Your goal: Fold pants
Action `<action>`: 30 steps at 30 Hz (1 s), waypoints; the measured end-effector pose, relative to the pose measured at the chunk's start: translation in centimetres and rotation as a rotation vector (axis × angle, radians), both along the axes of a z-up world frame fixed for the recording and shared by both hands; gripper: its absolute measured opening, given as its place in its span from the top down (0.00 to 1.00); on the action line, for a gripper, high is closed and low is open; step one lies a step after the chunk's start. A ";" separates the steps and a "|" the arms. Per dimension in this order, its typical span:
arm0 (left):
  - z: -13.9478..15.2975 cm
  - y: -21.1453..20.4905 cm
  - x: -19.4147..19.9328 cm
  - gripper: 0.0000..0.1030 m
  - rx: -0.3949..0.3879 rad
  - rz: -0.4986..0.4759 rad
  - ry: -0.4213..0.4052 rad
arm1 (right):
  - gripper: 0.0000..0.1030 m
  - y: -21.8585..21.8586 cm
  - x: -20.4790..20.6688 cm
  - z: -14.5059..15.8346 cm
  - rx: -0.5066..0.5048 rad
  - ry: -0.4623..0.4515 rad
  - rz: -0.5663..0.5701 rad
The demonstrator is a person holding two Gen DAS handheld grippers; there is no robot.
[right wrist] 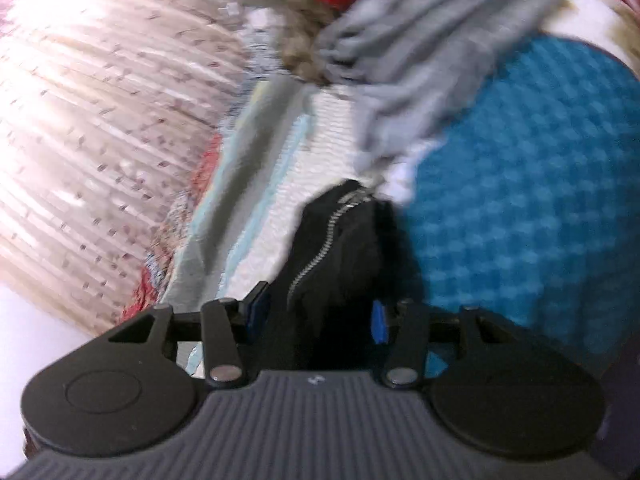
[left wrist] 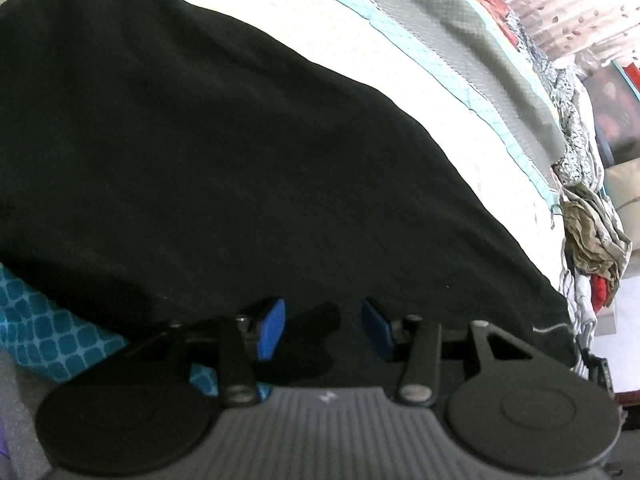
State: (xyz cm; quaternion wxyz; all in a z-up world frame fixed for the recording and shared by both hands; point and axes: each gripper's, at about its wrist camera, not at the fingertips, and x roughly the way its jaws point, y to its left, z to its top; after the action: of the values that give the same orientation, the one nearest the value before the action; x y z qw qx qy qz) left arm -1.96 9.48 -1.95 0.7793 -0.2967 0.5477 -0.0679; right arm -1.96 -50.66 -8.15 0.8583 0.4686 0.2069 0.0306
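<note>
The black pants (left wrist: 224, 152) are spread on the bed (left wrist: 420, 92), folding seemingly unfinished, a zippered part (right wrist: 332, 248) lying between the right gripper (right wrist: 316, 316) fingers, left gripper (left wrist: 324, 324) fingers parted over the pants' lower-frame edge, nothing seen pinched

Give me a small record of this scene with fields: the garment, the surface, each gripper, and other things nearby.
garment: black pants lying spread on the bed; a zipper shows in the right wrist view
surface: bed cover, white with a light blue stitched band
left gripper: jaws apart over the near edge of the pants, pads not pressing
right gripper: black zipper part lies between the jaws; the blur hides whether the pads press on it
nearby: blue patterned cloth, grey cloth, pile of clothes at the bed edge
</note>
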 end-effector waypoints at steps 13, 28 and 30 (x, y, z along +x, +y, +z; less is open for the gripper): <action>-0.7 0.6 0.0 0.58 -0.041 -0.005 -0.022 | 0.77 0.4 0.8 0.7 -0.046 0.065 0.003; 1.7 0.2 3.0 0.24 -0.189 -0.082 -0.152 | 0.84 21.2 5.8 5.5 -0.218 -0.022 0.544; 1.2 0.3 3.4 0.11 -0.210 -0.071 -0.150 | 0.81 25.4 6.0 4.6 -0.300 0.005 0.630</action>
State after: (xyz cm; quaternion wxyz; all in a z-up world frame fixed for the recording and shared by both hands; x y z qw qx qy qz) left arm 1.45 9.81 -0.71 0.7799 -0.3514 0.4878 -0.1743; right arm 4.06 -25.30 -3.50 0.8657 0.2503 0.3455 0.2619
